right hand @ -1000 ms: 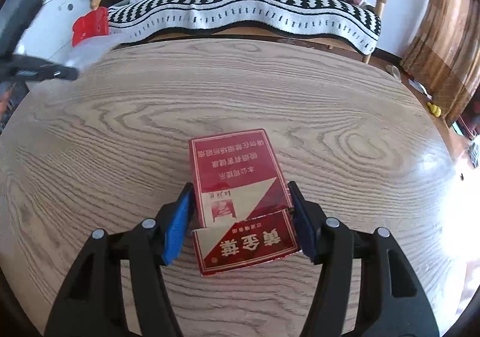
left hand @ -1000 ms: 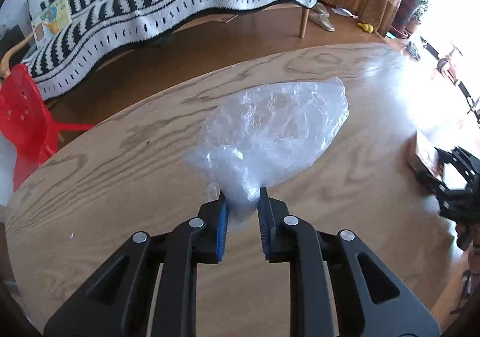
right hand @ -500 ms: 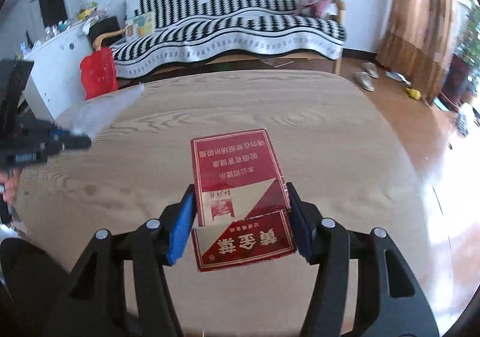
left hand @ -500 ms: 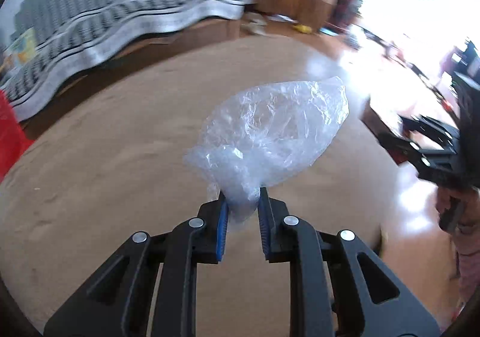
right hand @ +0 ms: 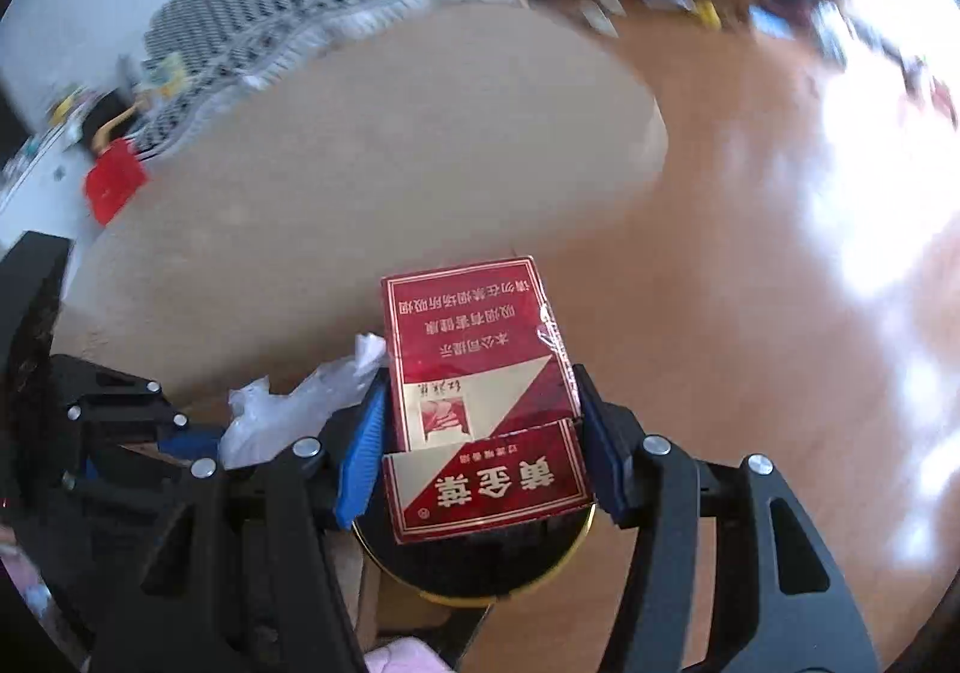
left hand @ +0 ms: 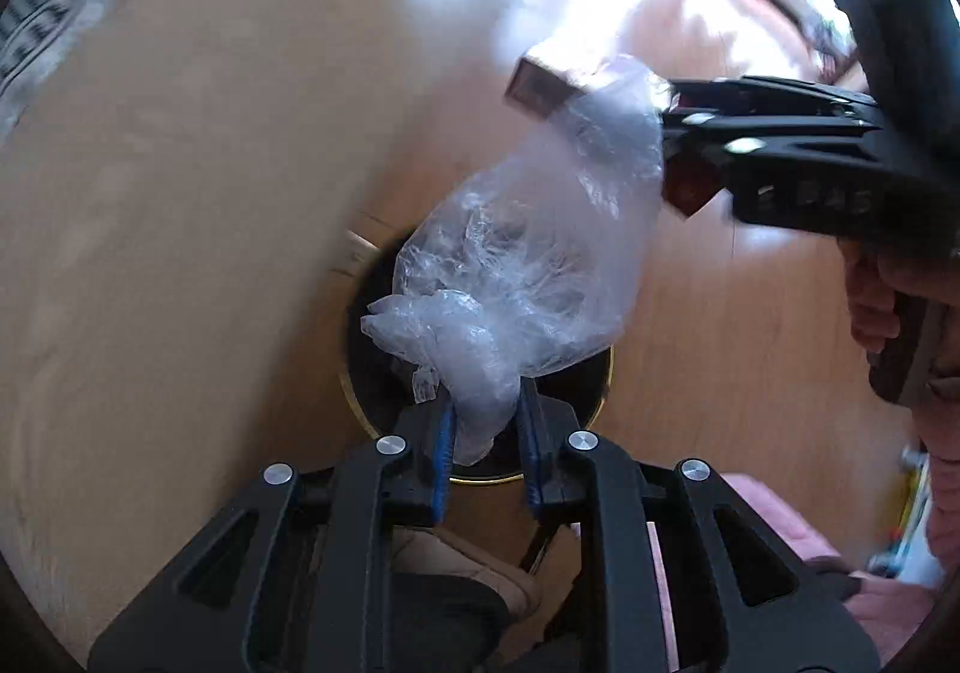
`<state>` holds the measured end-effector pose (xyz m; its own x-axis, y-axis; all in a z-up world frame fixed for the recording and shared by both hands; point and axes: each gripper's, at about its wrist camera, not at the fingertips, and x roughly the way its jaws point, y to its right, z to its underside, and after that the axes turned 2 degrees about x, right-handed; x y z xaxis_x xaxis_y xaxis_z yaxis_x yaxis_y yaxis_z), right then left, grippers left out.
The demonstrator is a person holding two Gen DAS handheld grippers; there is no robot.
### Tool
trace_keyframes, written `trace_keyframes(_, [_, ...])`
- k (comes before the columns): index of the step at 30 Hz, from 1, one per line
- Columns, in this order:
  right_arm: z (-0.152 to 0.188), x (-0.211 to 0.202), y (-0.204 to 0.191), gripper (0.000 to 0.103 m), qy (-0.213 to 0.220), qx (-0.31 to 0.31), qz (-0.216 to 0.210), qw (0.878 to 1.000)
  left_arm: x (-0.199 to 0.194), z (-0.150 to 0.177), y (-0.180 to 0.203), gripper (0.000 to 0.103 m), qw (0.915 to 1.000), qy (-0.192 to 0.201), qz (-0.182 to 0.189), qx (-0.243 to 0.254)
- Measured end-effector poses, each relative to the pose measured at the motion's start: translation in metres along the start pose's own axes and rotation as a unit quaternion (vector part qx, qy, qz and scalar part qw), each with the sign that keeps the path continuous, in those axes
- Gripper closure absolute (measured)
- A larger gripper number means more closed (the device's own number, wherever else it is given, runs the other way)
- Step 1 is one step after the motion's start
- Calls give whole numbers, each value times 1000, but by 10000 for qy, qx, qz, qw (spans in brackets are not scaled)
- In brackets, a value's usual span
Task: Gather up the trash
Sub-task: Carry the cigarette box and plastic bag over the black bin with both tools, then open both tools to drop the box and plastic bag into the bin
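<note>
In the left wrist view much is smeared by blur: the striped cloth at the top left edge and the bright glare across the floor at the upper right give no detail. The left tool has its blue pads clamped on the bunched neck of a clear plastic bag, whose crumpled body swells away from the fingers, up and to the right. Behind the bag a dark round bin with a gold rim is mostly hidden; only arcs of the rim show, past the near edge of the wooden bench. At the right the right tool reaches in sideways, a person's hand on its grip cut off by the frame, and the cigarette pack it carries is partly veiled by the bag's far end. In the right wrist view the right tool is closed on the red cigarette pack, pads pressing its two long sides, its long axis running away from the camera, flip lid nearest and hinged open, print upside down. The pack hangs over the bin, which it largely covers. The left tool and the plastic bag sit just to its left, touching or nearly so; I cannot tell which. The bench lies beyond, and a red stool and a striped sofa are blurred at the top left.
</note>
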<state>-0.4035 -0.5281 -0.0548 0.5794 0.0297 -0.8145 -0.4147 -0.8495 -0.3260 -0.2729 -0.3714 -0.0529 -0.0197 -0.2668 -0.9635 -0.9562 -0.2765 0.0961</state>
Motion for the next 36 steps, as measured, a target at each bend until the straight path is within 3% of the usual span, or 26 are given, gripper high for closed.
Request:
trace_keyframes(4, [50, 60, 35, 46, -725, 801, -253, 9938, 62, 6, 8, 85, 9980, -518, 354, -49])
trace_keyframes(8, [76, 89, 37, 46, -1170, 855, -328, 9889, 91, 17, 3, 85, 9950, -926, 374, -36])
trace_keyframes(12, [72, 98, 36, 46, -1242, 969, -336, 9869, 102, 15, -8, 85, 9934, -1013, 484, -254])
trace_keyframes(26, [60, 102, 32, 46, -1168, 933, -311, 9883, 102, 13, -6, 84, 9953, -868, 367, -221])
trace_keyframes(27, [58, 100, 30, 44, -1108, 889, -349, 9892, 98, 12, -6, 78, 9968, -745, 229, -203])
trace_keyframes(28, [55, 98, 30, 42, -1092, 882, -315, 9896, 95, 9, -5, 50, 9976, -651, 115, -201])
trace_keyframes(30, [50, 93, 33, 25, -1012, 926, -301, 9901, 87, 7, -4, 7, 9990, -367, -116, -223])
trace_keyframes(33, [43, 78, 39, 12, -705, 975, -174, 9926, 78, 7, -2, 7, 9997, -158, 94, -175])
trace_keyframes(36, [37, 62, 44, 12, -504, 1002, -28, 9937, 77, 8, -2, 7, 9993, -178, 198, -258])
